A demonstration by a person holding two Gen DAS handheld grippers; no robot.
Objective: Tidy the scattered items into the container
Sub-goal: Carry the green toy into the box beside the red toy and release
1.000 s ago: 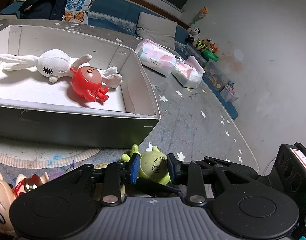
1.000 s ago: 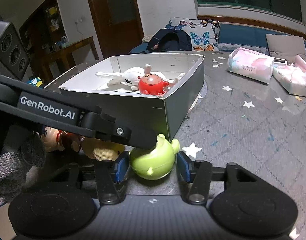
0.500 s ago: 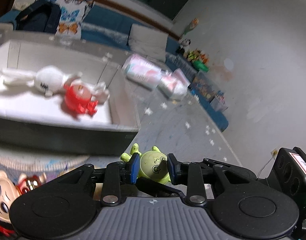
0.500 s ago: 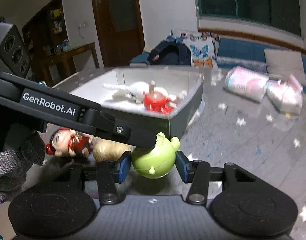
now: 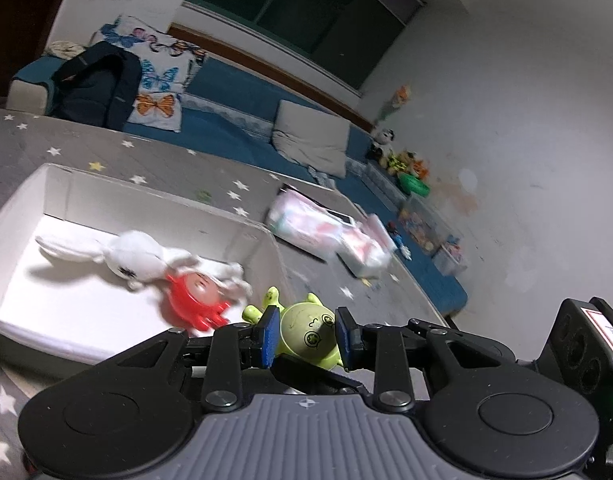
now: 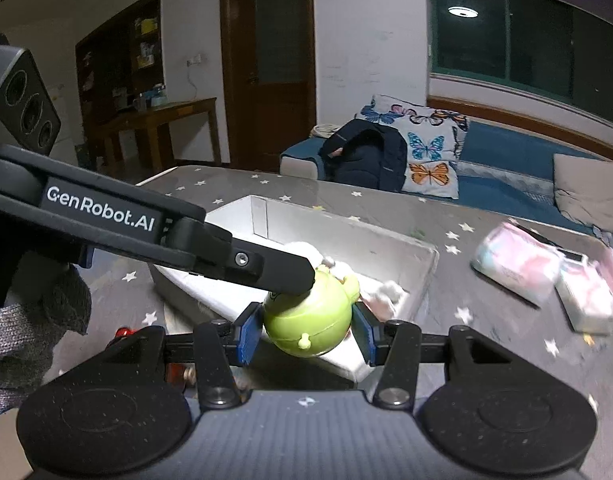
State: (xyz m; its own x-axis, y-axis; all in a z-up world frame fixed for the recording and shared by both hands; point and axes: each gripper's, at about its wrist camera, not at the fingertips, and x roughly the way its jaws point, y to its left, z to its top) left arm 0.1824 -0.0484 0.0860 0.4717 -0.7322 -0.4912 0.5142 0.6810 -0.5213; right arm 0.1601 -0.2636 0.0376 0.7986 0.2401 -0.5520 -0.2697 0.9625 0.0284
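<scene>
Both grippers are shut on one round green toy figure [image 5: 308, 334], each from its own side. My left gripper [image 5: 306, 338] pinches it between blue pads; my right gripper [image 6: 307, 330] does the same, with the left gripper's finger crossing above the green toy [image 6: 306, 316]. The toy is lifted above the near corner of the grey box with white inside [image 5: 62, 200]. In the box lie a white plush rabbit [image 5: 134, 258] and a red toy [image 5: 196, 300]. The box also shows in the right wrist view [image 6: 386, 240].
Two pink tissue packs [image 5: 306, 224] lie on the grey star-pattern mat right of the box; they also show in the right wrist view [image 6: 514, 268]. A doll toy [image 6: 124, 332] lies on the mat by the box. A blue sofa with a butterfly cushion [image 5: 158, 80] stands behind.
Both grippers have lifted the green toy off the mat and carried it up toward the box's near corner. The doll toys on the mat have dropped out of the left view.
</scene>
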